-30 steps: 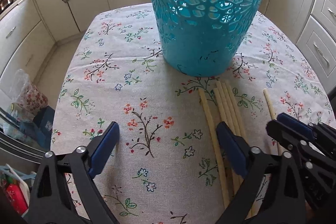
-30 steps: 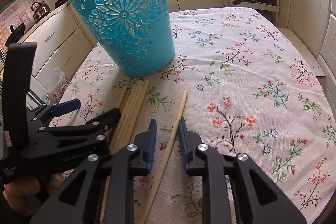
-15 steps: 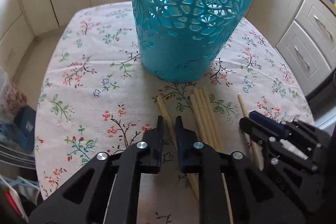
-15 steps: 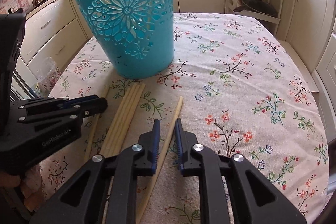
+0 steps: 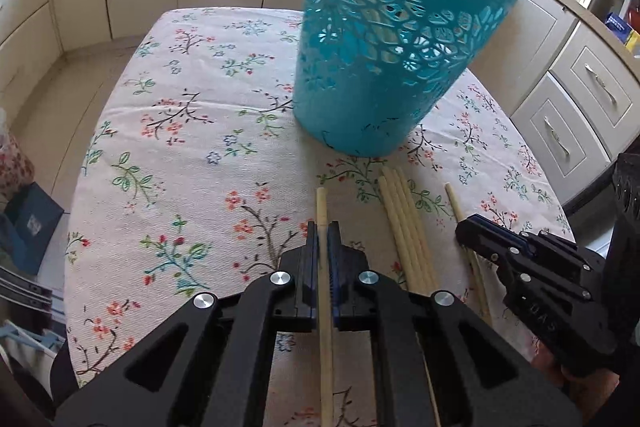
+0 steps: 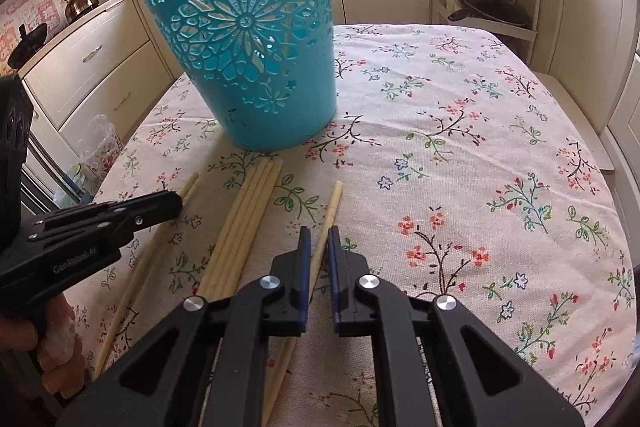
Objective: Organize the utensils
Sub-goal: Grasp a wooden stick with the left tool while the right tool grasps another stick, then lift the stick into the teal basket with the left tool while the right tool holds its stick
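- Since half a second before, the left gripper had clamped one chopstick and raised it off the tablecloth.
- The teal basket stood upright mid-table.
- The right gripper straddled another chopstick with a gap either side, not pinching it.
- The chopstick bundle lay between both, toward the table's near edge.

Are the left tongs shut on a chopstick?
Shut: the left tongs clamp one chopstick, its tip sticking out ahead of them.
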